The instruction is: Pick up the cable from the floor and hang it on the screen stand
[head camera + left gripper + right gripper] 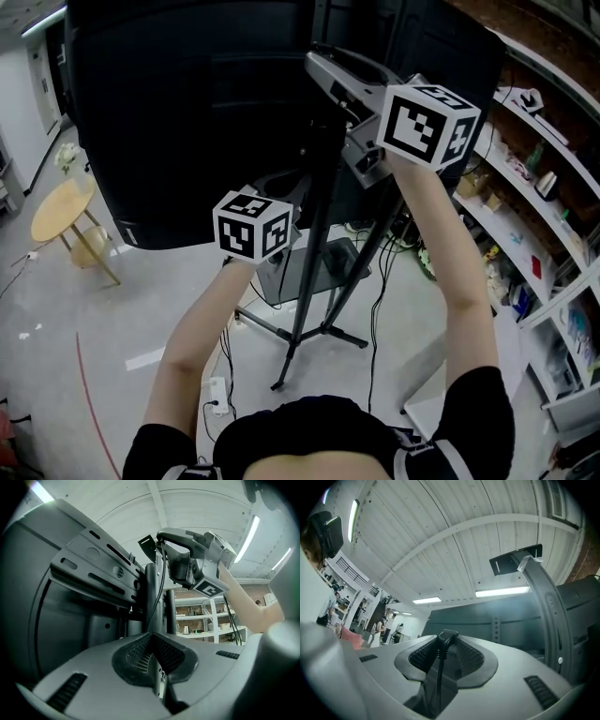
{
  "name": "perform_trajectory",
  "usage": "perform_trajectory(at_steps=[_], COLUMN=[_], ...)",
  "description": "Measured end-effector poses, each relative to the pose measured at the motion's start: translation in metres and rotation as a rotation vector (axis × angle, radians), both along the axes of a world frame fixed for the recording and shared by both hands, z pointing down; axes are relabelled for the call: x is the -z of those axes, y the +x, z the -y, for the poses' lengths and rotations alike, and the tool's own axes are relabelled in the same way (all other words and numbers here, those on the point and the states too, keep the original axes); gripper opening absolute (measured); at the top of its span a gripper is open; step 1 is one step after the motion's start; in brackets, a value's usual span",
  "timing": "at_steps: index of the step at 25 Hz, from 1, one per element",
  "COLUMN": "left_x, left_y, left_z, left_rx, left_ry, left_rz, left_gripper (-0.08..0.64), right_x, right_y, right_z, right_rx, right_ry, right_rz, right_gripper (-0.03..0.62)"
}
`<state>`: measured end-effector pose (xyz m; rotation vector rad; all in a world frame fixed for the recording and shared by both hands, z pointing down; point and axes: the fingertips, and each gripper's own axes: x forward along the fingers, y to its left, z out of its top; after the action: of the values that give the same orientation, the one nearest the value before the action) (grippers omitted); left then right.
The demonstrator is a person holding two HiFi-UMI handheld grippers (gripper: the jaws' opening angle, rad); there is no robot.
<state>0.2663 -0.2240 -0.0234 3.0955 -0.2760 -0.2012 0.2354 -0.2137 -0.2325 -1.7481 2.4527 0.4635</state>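
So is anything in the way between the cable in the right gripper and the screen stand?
Nothing visible does. The right gripper is clamped on the cable, close beside the stand's bracket arm, with only open air between them.

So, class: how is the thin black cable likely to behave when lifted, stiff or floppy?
Probably floppy: the cable hangs in a slack curve below the right gripper. Likely light, being so thin. Its ribbed end looks stiffer.
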Motion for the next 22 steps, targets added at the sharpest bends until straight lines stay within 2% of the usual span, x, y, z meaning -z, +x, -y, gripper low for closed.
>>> perform_trajectory(at_steps=[7, 16, 20, 22], left_x=[0.036, 0.088, 0.106, 0.114], left_y=[0.014, 0.026, 0.025, 0.023], left_z=[0.018, 0.018, 0.021, 0.020], left_rx=[0.036, 0.044, 0.042, 0.032], left_ry=[0.046, 0.117, 0.117, 0.110], left_rz=[-0.005, -0.024, -0.033, -0.062], left_gripper=[0.000, 0.000, 0.000, 0.000], right_x=[0.037, 0.083, 0.093, 0.096], right_y=[0.024, 0.033, 0.041, 0.045], right_z=[0.014, 0.029, 0.040, 0.049], right_rx=[0.002, -0.028, -0.052, -0.067], right_ry=[-0.022, -0.036, -0.060, -0.072], right_rz=[0.000, -0.091, -0.109, -0.123], right_gripper=[0.143, 0.144, 0.143, 0.144])
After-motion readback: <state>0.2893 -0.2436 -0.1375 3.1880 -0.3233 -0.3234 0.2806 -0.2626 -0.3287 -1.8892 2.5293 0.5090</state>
